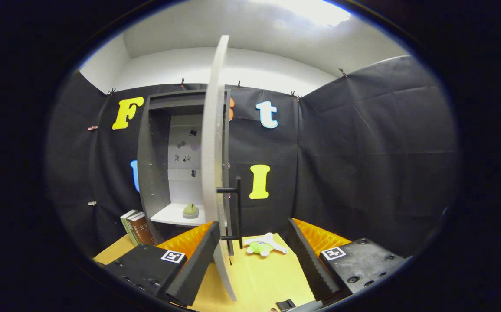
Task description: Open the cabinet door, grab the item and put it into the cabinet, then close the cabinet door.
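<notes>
A tall grey cabinet (159,173) stands against the back wall, its white door (212,151) swung wide open and seen edge-on, with a black bar handle (237,212) on its face. A small green item (190,210) sits on the cabinet's white bottom shelf. A white and green plush toy (263,246) lies on the yellow table beyond my fingers, right of the door. My gripper (254,264) is open; the door's lower edge runs down between the fingers, close to the left fingertip (209,242). Neither finger presses on anything.
Books (136,228) stand upright just left of the cabinet's base. The yellow table (267,277) stretches between the fingers toward the toy. Black cloth walls close the booth at the back and on the right side.
</notes>
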The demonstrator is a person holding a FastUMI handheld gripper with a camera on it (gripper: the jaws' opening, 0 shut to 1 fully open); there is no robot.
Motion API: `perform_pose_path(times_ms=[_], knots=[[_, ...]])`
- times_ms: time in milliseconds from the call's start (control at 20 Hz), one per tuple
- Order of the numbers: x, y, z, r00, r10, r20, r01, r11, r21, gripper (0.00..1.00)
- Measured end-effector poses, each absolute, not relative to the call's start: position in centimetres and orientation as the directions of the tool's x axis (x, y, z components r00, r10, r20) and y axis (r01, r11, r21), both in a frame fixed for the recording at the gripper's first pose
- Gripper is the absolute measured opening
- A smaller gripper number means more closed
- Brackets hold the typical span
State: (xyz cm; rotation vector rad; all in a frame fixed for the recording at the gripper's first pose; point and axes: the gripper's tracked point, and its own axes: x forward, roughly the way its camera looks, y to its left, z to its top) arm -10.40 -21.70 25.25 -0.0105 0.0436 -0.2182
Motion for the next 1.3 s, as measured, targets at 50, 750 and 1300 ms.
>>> perform_pose_path(times_ms=[50, 750, 1300], knots=[[-9.9, -22.4, 24.9, 0.979, -0.198, -0.046, 0.198, 0.98, -0.011, 0.98], [-5.7, -16.9, 21.7, 0.993, 0.063, -0.1, -0.053, 0.994, 0.096, 0.97], [-4.4, -10.4, 21.1, 0.991, 0.087, -0.105, -0.079, 0.994, 0.081, 0.97]])
